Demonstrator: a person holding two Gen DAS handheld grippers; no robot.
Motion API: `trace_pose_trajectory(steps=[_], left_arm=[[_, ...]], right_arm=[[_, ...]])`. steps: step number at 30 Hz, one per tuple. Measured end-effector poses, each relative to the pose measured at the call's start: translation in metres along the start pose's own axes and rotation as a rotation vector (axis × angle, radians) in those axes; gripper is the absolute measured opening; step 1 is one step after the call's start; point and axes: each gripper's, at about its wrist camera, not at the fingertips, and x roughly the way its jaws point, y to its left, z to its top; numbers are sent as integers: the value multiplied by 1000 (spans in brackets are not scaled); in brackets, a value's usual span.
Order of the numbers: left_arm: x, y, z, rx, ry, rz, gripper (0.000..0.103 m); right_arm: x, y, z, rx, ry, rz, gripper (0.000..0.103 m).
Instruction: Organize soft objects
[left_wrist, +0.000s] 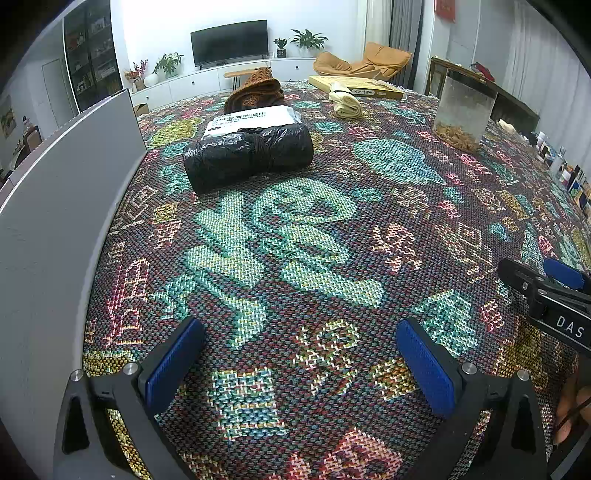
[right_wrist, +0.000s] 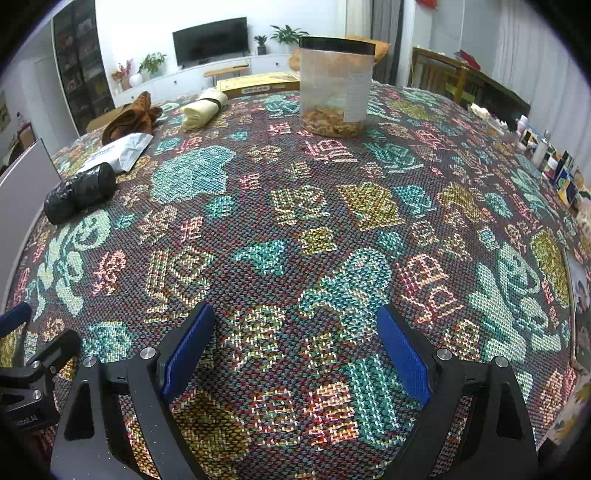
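Both released, empty: left tongs (left_wrist: 299, 362) and right tongs (right_wrist: 295, 347), hovering low over the woven surface (left_wrist: 369, 206). Ahead, near the grey panel (left_wrist: 55, 206): black bag roll (left_wrist: 248, 155). Probably light, squashy, slippery; best pinched across the cinched middle.

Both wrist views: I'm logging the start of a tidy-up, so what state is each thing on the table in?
left gripper: open, empty
right gripper: open, empty
black bag roll: rolled, lying flat
white packet: flat, behind roll
cream cloth: rolled, banded
brown knit: heaped
clear jar: upright, nearly empty
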Motion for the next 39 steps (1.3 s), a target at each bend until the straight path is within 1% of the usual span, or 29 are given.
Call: trace_pose_trajectory(steps=[19, 22, 25, 26, 29, 31, 33, 34, 35, 36, 38, 39], left_arm=[[0, 1, 0, 0, 2, -1, 103], [2, 1, 5, -1, 24, -13, 103], [2, 13, 22, -91, 46, -72, 103], [0, 22, 33, -150, 44, -92, 103], [1, 45, 66, -275, 27, -128, 103], [7, 60, 89, -331, 12, -128, 103], [17, 75, 112, -367, -10, -96, 103], [23, 81, 120, -381, -4, -79, 103], [35, 89, 128, -405, 19, -61, 103], [44, 94, 132, -425, 34, -60, 103], [58, 102, 134, -470, 48, -85, 102], [66, 100, 135, -495, 52, -139, 101]], right_arm=[[0, 0, 0, 0, 0, 0, 92], [0, 0, 0, 0, 0, 0, 92], [0, 0, 0, 0, 0, 0, 92], [0, 0, 0, 0, 0, 0, 92], [0, 0, 0, 0, 0, 0, 92], [0, 0, 0, 0, 0, 0, 92], [0, 0, 0, 0, 0, 0, 92], [0, 0, 0, 0, 0, 0, 92], [0, 0, 0, 0, 0, 0, 92], [0, 0, 0, 0, 0, 0, 92], [0, 0, 0, 0, 0, 0, 92], [0, 0, 0, 0, 0, 0, 92]])
